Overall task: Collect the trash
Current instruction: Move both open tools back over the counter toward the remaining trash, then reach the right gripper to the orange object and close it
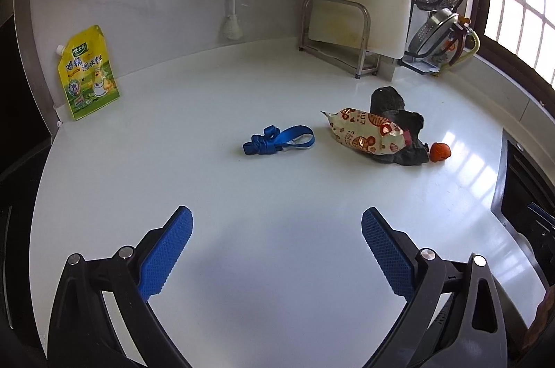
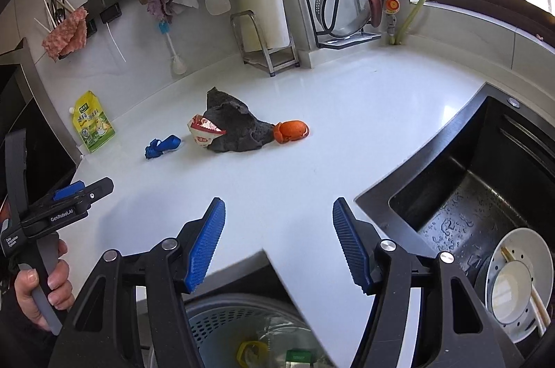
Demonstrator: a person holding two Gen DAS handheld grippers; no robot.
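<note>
My left tongs [image 1: 276, 231]: jaws spread wide, empty, above the white counter [image 1: 242, 194]. Ahead lie a knotted blue strap [image 1: 277, 142], a printed snack wrapper [image 1: 367, 133] resting on a dark grey rag [image 1: 399, 114], and an orange scrap [image 1: 440, 152] touching the rag. A yellow seasoning pouch [image 1: 88, 73] leans against the wall.

My right tongs [image 2: 279, 237]: parted, empty, over the counter edge. Beneath: a bin [image 2: 242, 326] holding rubbish. Right: a black sink [image 2: 468, 194] with a bowl [image 2: 513, 284]. Strap [image 2: 161, 145], wrapper [image 2: 204, 132], rag [image 2: 236, 128], scrap [image 2: 291, 131] lie mid-counter.
</note>
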